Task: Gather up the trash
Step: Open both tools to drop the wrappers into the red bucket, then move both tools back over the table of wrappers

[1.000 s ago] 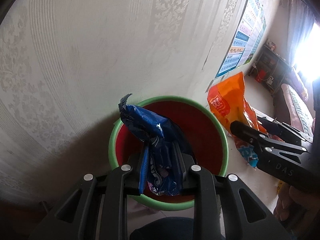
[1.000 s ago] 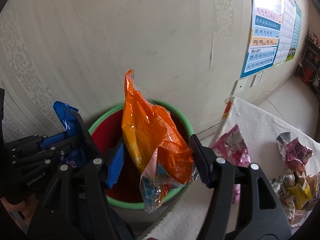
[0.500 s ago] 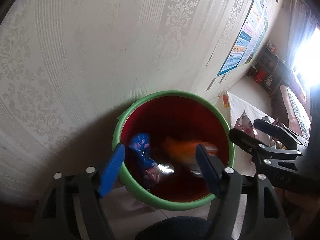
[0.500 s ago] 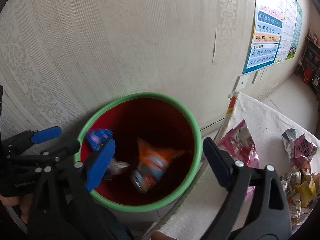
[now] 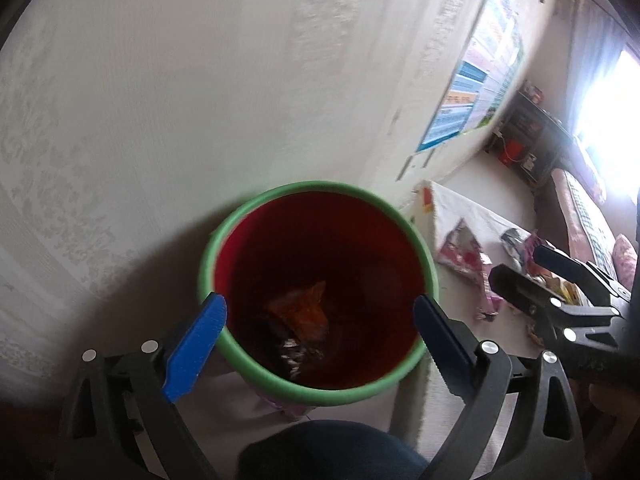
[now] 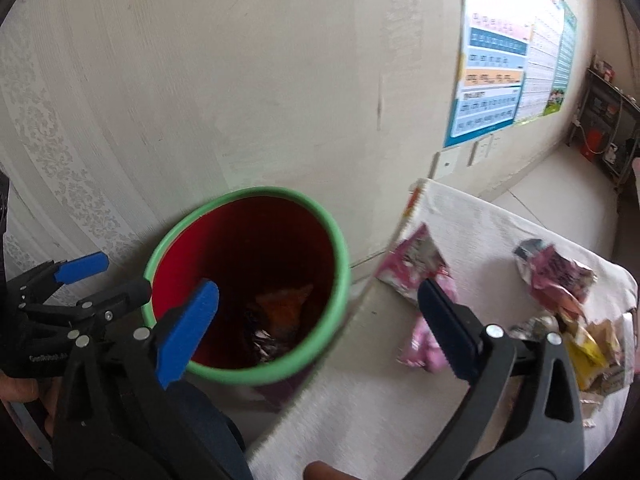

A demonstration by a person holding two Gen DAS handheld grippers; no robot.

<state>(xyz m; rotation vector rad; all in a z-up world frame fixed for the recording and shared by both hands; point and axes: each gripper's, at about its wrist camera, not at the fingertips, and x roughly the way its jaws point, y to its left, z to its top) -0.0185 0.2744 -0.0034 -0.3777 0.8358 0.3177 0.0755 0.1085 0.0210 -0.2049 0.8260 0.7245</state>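
Observation:
A red bin with a green rim [image 5: 256, 372] [image 6: 340, 264] stands against the wall. An orange wrapper [image 5: 306, 312] [image 6: 286, 306] and a dark foil wrapper [image 5: 290, 350] lie at its bottom. My left gripper [image 5: 320, 320] is open and empty above the bin; it also shows in the right wrist view [image 6: 108, 280]. My right gripper [image 6: 318, 318] is open and empty above the bin's right edge; it shows at the right of the left wrist view [image 5: 528, 268]. Pink wrappers [image 6: 416, 264] [image 5: 460, 248] and several other wrappers [image 6: 560, 280] lie on a white cloth [image 6: 480, 216].
A patterned wall [image 5: 200, 80] rises right behind the bin, with a poster [image 6: 496, 88] on it. The cloth-covered surface [image 5: 468, 208] lies to the right of the bin. A dark shelf [image 5: 532, 136] and a sofa [image 5: 584, 216] stand far right. My knee [image 5: 332, 456] is below.
Both grippers opened and let go: the blue wrapper and the orange wrapper fell into the bin and now lie at its bottom. Both grippers have drifted slightly right.

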